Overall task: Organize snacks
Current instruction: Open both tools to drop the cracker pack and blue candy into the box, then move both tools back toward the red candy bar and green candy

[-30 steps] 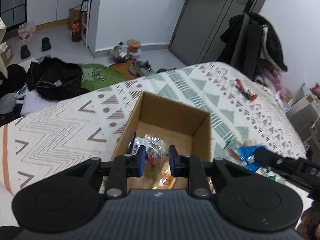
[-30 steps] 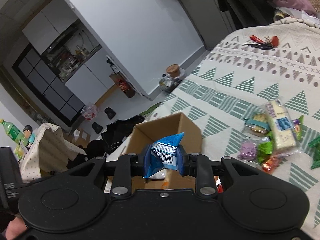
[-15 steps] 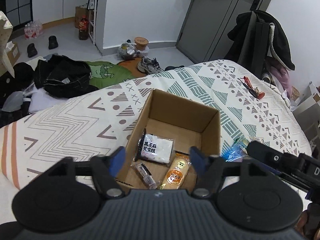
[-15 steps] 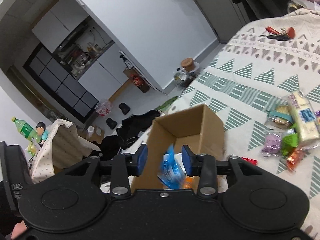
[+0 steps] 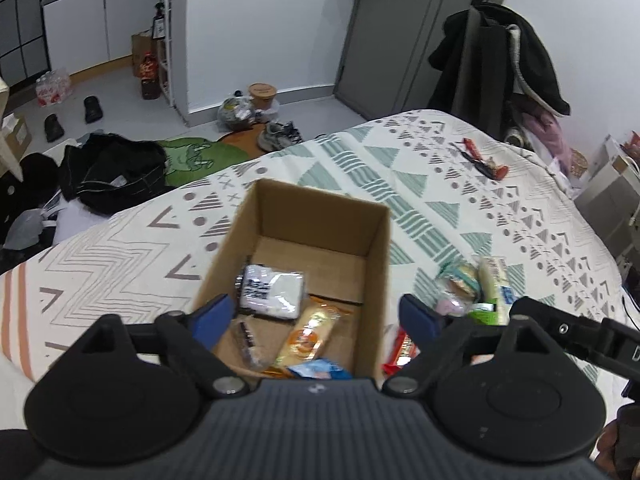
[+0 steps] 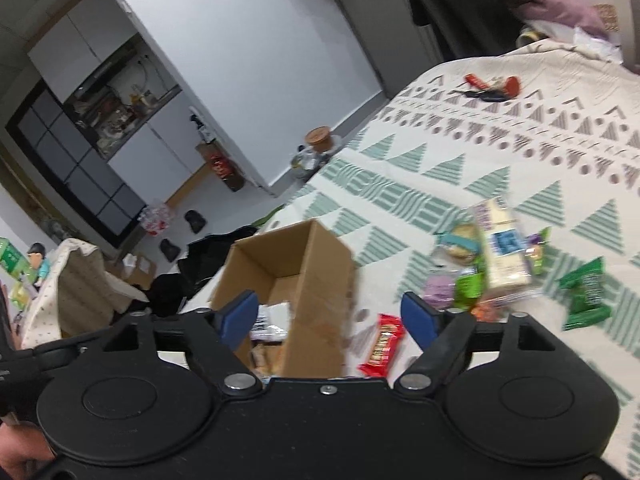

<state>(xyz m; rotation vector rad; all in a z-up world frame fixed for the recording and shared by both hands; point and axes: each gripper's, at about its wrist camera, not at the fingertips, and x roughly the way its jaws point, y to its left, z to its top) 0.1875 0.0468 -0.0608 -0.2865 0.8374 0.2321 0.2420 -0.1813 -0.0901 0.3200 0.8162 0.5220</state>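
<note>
Your left gripper [image 5: 314, 322] has let its silver-wrapped snack fall; its jaws are opening, empty, over the cardboard box [image 5: 320, 216]. Your right gripper [image 6: 330, 318] dropped the blue packet [image 5: 320, 371], now at the box's 6 o'clock edge; its jaws are opening too.

- The cardboard box [image 5: 316, 236] is standing open-topped on the bedspread [image 5: 120, 248]; its upright walls are fencing in the packets, and bare floor is showing at its far end.
- A pile of snacks [image 6: 492, 252] and a red bar [image 6: 382, 346] are crowding the bedspread just beside the box.
- Beyond them, patterned cloth is lying bare up to the keys [image 6: 490, 90].
</note>
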